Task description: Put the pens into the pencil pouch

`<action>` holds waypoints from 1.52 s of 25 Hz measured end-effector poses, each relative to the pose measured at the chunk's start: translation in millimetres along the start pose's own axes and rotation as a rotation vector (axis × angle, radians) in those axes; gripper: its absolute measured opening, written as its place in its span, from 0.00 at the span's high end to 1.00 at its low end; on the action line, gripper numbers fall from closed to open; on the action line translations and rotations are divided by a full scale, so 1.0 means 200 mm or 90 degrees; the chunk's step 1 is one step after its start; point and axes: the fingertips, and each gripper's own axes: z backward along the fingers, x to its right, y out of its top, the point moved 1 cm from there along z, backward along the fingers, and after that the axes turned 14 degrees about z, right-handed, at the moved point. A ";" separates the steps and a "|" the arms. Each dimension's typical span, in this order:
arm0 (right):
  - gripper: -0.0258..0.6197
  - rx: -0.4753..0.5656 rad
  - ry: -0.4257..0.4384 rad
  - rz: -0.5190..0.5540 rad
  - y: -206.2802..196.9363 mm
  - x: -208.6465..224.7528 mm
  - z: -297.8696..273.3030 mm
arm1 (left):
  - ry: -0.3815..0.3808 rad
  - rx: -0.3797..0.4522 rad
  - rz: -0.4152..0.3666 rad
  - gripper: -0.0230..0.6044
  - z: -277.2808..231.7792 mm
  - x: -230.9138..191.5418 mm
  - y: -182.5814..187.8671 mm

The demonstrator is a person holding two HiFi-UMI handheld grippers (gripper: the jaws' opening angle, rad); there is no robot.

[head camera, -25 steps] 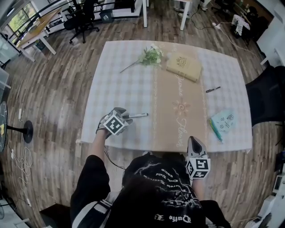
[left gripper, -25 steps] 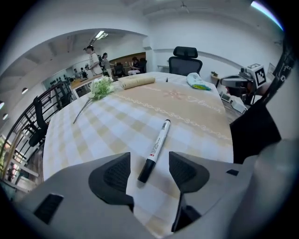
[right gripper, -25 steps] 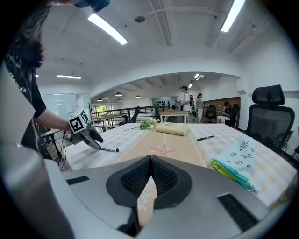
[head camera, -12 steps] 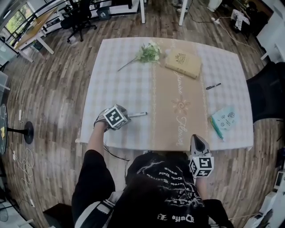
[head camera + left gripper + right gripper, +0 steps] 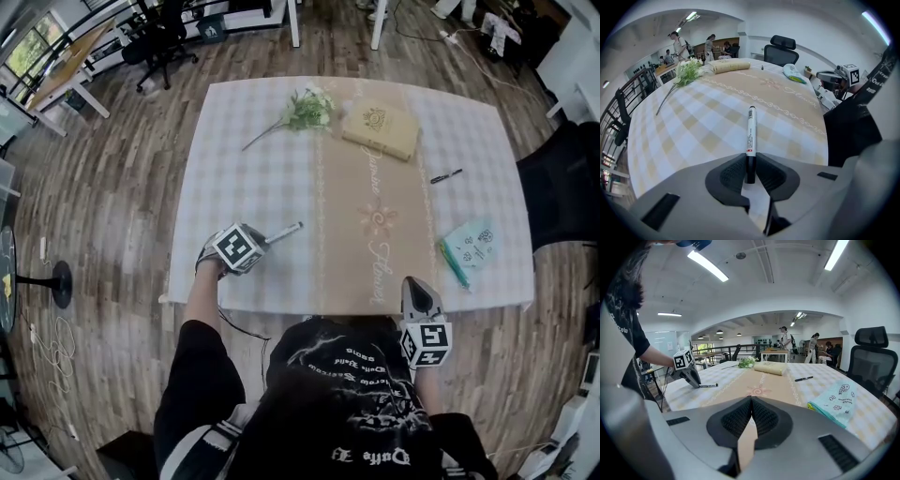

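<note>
Pinching the white marker, its label print unreadable, just-closed left gripper jaws; right gripper jaws pressed together.

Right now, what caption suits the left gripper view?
Left tool, jaws just closed on the black end of a white marker; checked tablecloth beyond.

Left gripper, on the outstretched left arm, pitched steeply down, jaws just drawn in and pads clamped on the dark end of a pen; right gripper, close before the torso, tilted slightly down, jaws pressed together, nothing between them.
</note>
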 end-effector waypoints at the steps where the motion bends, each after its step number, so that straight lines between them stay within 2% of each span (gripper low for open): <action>1: 0.95 0.000 0.000 -0.001 0.00 0.00 0.00 | 0.000 0.001 0.000 0.84 0.00 0.00 0.00; 9: 0.95 0.001 -0.024 -0.016 -0.01 0.04 0.03 | -0.017 0.048 0.009 0.84 0.04 0.10 0.09; 17: 0.94 -0.010 -0.102 -0.039 -0.07 0.18 0.12 | -0.020 0.117 0.034 0.84 0.09 0.25 0.20; 21: 0.85 -0.012 -0.127 -0.036 -0.08 0.26 0.16 | -0.034 0.139 0.046 0.84 0.09 0.35 0.24; 26: 0.75 -0.038 -0.130 0.008 -0.11 0.36 0.19 | -0.030 0.156 0.047 0.84 0.10 0.45 0.31; 32: 0.70 -0.076 -0.145 0.038 -0.20 0.57 0.23 | -0.013 0.180 0.048 0.84 0.11 0.56 0.41; 38: 0.66 -0.140 -0.128 0.066 -0.34 0.80 0.19 | -0.005 0.183 0.072 0.84 0.06 0.67 0.47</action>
